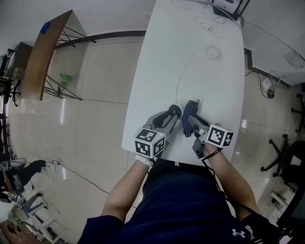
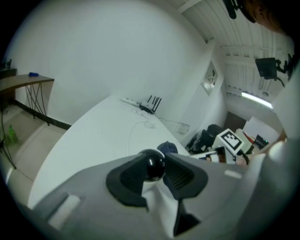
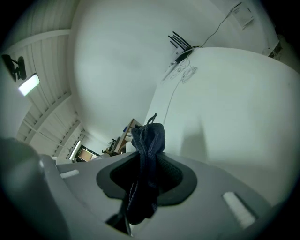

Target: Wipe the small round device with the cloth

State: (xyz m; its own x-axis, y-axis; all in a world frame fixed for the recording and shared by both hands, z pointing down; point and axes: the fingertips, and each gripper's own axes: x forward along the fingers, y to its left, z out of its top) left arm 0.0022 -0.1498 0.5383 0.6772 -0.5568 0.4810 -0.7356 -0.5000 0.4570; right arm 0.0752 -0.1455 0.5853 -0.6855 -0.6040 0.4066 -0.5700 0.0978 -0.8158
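Note:
The small round device [image 1: 176, 111] is a glossy black ball on a white body, with a thin white cable running up the white table [image 1: 157, 71]. It sits between the pads of my left gripper [image 1: 173, 114], which touch it on both sides [image 2: 150, 166]. My right gripper [image 1: 188, 125] is just to its right, shut on a bunched dark blue cloth [image 1: 191, 113]. The cloth [image 3: 147, 140] sticks up past the fingertips and hangs down between the pads. Cloth and device are close together near the table's front edge; I cannot tell whether they touch.
A black router with antennas [image 1: 228, 6] and coiled white cables [image 1: 213, 52] lie at the table's far end. A wooden side table [image 1: 40, 52] stands on the floor to the left, and office chairs [image 1: 286, 157] to the right.

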